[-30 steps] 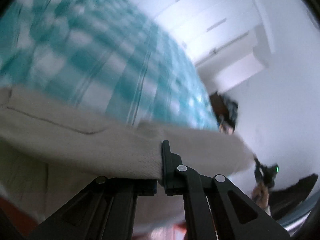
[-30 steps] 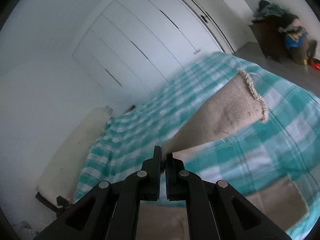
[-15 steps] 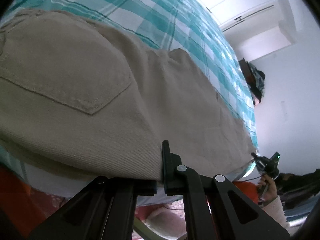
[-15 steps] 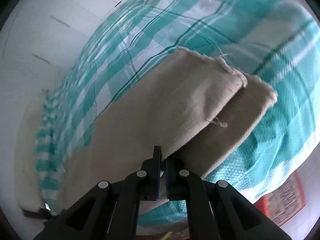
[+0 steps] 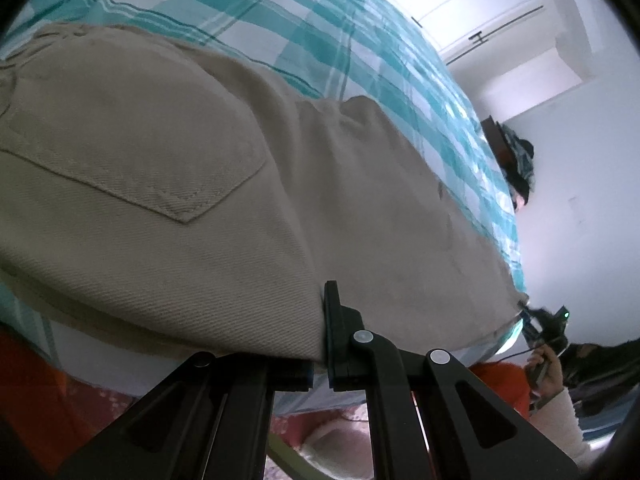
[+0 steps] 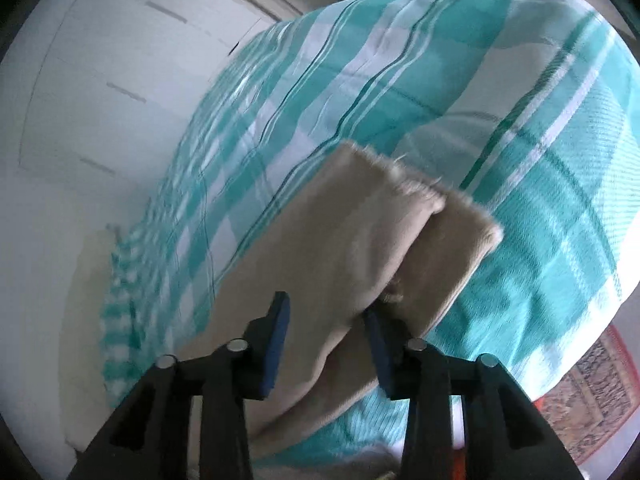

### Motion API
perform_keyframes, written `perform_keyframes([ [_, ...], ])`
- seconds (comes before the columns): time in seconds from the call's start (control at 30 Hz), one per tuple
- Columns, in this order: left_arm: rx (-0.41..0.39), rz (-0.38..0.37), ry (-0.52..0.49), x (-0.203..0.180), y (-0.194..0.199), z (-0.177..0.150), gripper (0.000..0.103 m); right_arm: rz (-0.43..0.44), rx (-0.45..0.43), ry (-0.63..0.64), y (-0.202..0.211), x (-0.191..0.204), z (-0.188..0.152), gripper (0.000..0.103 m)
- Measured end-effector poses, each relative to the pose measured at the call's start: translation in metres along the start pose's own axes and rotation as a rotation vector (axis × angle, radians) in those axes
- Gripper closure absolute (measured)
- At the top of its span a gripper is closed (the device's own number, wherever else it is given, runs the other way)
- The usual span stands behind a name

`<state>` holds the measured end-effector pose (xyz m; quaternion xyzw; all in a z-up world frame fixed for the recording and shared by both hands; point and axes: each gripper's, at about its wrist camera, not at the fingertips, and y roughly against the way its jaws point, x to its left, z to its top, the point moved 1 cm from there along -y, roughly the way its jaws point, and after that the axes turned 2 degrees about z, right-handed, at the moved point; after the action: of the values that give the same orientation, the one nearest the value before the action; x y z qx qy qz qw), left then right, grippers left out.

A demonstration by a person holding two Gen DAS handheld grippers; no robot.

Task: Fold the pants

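Beige pants [image 5: 200, 200] lie flat on a teal-and-white checked bed cover [image 5: 320, 20], back pocket [image 5: 132, 152] up. My left gripper [image 5: 320, 344] is shut on the near edge of the pants at the bed's front edge, and the cloth covers one finger. In the right wrist view the two legs [image 6: 340, 232] lie stacked, frayed hems slightly offset. My right gripper [image 6: 326, 336] is opening. The leg fabric still lies between its blue pads [image 6: 276, 332], which no longer press on it. The right gripper [image 5: 538, 320] also shows small at the far end of the pants, held by a hand.
White wardrobe doors [image 6: 100, 80] stand beyond the bed [image 6: 520, 140]. A dark cabinet heaped with clothes [image 5: 516, 160] is by the far wall. A red patterned rug [image 6: 592, 392] lies on the floor beside the bed. A pale sleeve [image 5: 568, 420] is at lower right.
Both grippers came down and laid the pants on the bed, one leg over the other. The right jaws, shut on the fabric before, have parted. The left stays shut on the edge.
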<state>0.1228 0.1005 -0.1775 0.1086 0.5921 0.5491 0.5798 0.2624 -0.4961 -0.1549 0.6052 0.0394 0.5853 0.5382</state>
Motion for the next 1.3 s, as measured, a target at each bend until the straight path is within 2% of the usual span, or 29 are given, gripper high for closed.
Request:
perform_keyframes([
  [0.03, -0.015, -0.007, -0.002, -0.001, 0.005, 0.000, 0.101, -0.028, -0.011, -0.013, 0.000, -0.004, 0.001, 0.099],
  [0.1, -0.049, -0.027, -0.015, -0.006, 0.017, 0.000, 0.101, -0.023, -0.031, -0.020, 0.007, -0.001, -0.001, 0.099],
  [0.17, -0.061, -0.022, -0.039, -0.010, 0.022, 0.001, 0.101, -0.034, -0.057, 0.035, 0.020, 0.010, -0.004, 0.100],
  [0.23, -0.032, 0.010, -0.057, -0.010, 0.014, -0.001, 0.101, -0.052, -0.074, 0.063, 0.032, 0.015, -0.009, 0.100],
  [0.33, 0.033, 0.079, -0.061, -0.002, -0.006, -0.011, 0.101, -0.139, -0.042, 0.051, 0.029, 0.002, -0.015, 0.100],
  [0.43, 0.049, 0.108, -0.044, 0.000, -0.009, -0.013, 0.095, -0.165, -0.021, 0.020, 0.023, -0.006, -0.017, 0.100],
  [0.47, 0.054, 0.123, -0.054, -0.002, -0.006, -0.012, 0.089, -0.190, -0.010, 0.050, 0.021, -0.001, -0.016, 0.098],
  [0.5, 0.062, 0.149, -0.060, -0.003, -0.003, -0.012, 0.077, -0.204, -0.007, 0.070, 0.021, 0.001, -0.016, 0.095],
  [0.53, 0.067, 0.176, -0.063, -0.005, 0.002, -0.013, 0.069, -0.215, -0.006, 0.083, 0.022, 0.004, -0.016, 0.089],
  [0.57, 0.064, 0.194, -0.068, -0.007, 0.011, -0.017, 0.055, -0.215, -0.008, 0.084, 0.024, 0.003, -0.017, 0.079],
  [0.6, 0.058, 0.206, -0.078, -0.009, 0.019, -0.021, 0.048, -0.226, -0.026, 0.083, 0.031, 0.004, -0.018, 0.070],
  [0.63, 0.052, 0.222, -0.097, -0.011, 0.029, -0.027, 0.048, -0.250, -0.056, 0.084, 0.039, 0.003, -0.020, 0.053],
  [0.67, 0.041, 0.244, -0.121, -0.016, 0.041, -0.033, 0.049, -0.289, -0.127, 0.092, 0.054, 0.004, -0.022, 0.049],
  [0.77, -0.038, 0.232, -0.175, -0.030, 0.074, -0.041, 0.048, -0.373, -0.273, 0.185, 0.086, 0.017, -0.028, 0.049],
  [0.83, -0.085, 0.227, -0.217, -0.039, 0.083, -0.032, 0.044, -0.334, -0.287, 0.283, 0.091, 0.036, -0.030, 0.049],
  [0.9, -0.119, 0.237, -0.252, -0.042, 0.076, -0.011, 0.039, -0.309, -0.230, 0.389, 0.077, 0.056, -0.030, 0.049],
  [0.97, -0.121, 0.255, -0.262, -0.036, 0.058, 0.010, 0.037, -0.304, -0.120, 0.447, 0.050, 0.066, -0.025, 0.047],
  [1.03, -0.056, 0.328, -0.243, -0.020, 0.028, 0.023, 0.038, -0.305, -0.040, 0.438, 0.027, 0.061, -0.021, 0.047],
  [1.1, 0.064, 0.460, -0.230, -0.002, -0.003, 0.023, 0.057, -0.328, 0.034, 0.409, 0.004, 0.046, -0.017, 0.047],
  [1.17, 0.067, 0.493, -0.265, -0.001, -0.004, 0.014, 0.053, -0.347, 0.112, 0.359, -0.010, 0.030, -0.019, 0.047],
  [1.23, 0.062, 0.495, -0.290, -0.012, 0.003, 0.011, 0.045, -0.332, 0.086, 0.364, -0.005, 0.032, -0.018, 0.048],
  [1.3, 0.039, 0.458, -0.310, -0.028, 0.009, 0.011, 0.041, -0.336, 0.075, 0.373, -0.003, 0.032, -0.021, 0.047],
])
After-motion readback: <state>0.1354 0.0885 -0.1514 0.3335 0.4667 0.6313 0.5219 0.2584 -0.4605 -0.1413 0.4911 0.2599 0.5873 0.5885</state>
